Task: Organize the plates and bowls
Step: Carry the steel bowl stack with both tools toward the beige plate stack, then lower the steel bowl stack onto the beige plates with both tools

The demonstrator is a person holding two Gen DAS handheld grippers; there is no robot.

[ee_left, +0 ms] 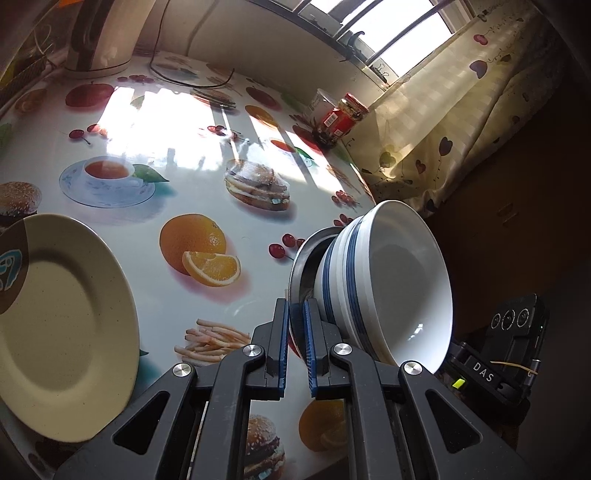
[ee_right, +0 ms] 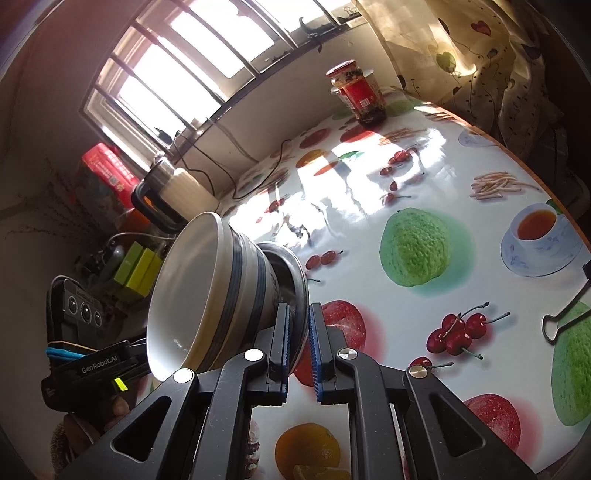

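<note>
Both claws grip the same stack from opposite sides, and it hangs tilted above the counter [ee_left: 122, 122]. In the left wrist view, the left claw [ee_left: 295, 343] sits at bottom centre, its blue pads pinched narrow on the rim of a metal plate [ee_left: 300, 266]. White bowls with blue bands [ee_left: 402, 280] are nested on that plate, their open mouth turned toward the right of the frame. At the lower right edge, the other gripper's black body shows behind the bowls.

In the right wrist view, the right claw [ee_right: 298, 347] is likewise closed narrow on the metal plate [ee_right: 295, 273] rim at bottom centre, with the banded bowls [ee_right: 207, 288] leaning toward the left of the frame.

A cream plate [ee_left: 62, 325] with a brown patch lies flat on the counter at the lower left of the left wrist view, well apart from the held stack. The counter carries a glossy printed cover of fruit, burgers and teacups. A red-labelled jar [ee_right: 364, 94] stands near its far edge, by the curtain [ee_left: 461, 122]. A kettle [ee_left: 107, 33] stands at the upper left of the left wrist view, below the barred window [ee_right: 184, 66].
</note>
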